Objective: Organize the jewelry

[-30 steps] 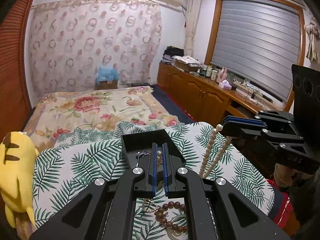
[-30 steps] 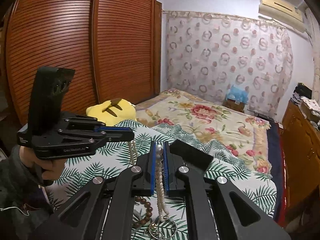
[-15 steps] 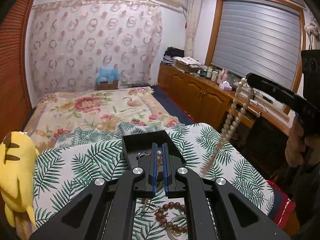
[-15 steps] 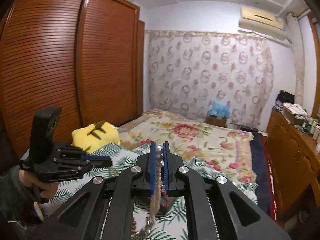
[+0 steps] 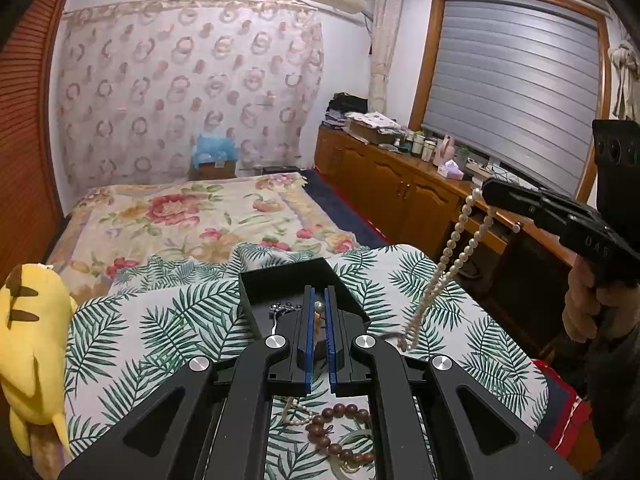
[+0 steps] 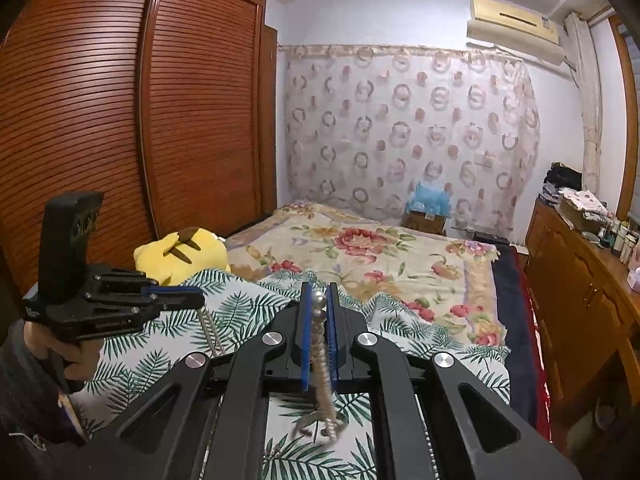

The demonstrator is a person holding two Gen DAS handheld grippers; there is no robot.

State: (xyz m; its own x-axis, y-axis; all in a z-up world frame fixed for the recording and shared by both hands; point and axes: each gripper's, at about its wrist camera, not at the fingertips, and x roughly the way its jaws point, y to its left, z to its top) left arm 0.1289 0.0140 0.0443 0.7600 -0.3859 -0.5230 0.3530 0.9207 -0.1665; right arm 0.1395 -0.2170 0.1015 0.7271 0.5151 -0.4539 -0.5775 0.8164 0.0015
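Note:
My left gripper (image 5: 319, 292) is shut on a pearl strand (image 5: 319, 306). It hovers low over a black tray (image 5: 280, 280) on the leaf-print cloth (image 5: 168, 320), and a small silver chain (image 5: 280, 308) lies in the tray. In the right wrist view the left gripper (image 6: 200, 298) shows its strand (image 6: 210, 330) hanging down. My right gripper (image 6: 319, 288) is shut on a long pearl necklace (image 6: 322, 344). In the left wrist view the right gripper (image 5: 485, 192) is raised at the right, its necklace (image 5: 460, 248) dangling to the cloth. Whether the two strands join is hidden.
A brown bead bracelet (image 5: 340, 420) and a pale bangle (image 5: 352, 456) lie on the cloth under my left gripper. A yellow plush toy (image 5: 32, 340) sits at the left edge. Beyond is a floral quilt (image 5: 192, 216), wooden cabinets (image 5: 400, 196) right, a wardrobe (image 6: 120, 120) left.
My right gripper rose and swung to the right with the pearl necklace, drawing it up off the cloth. The left gripper stayed in place, still shut.

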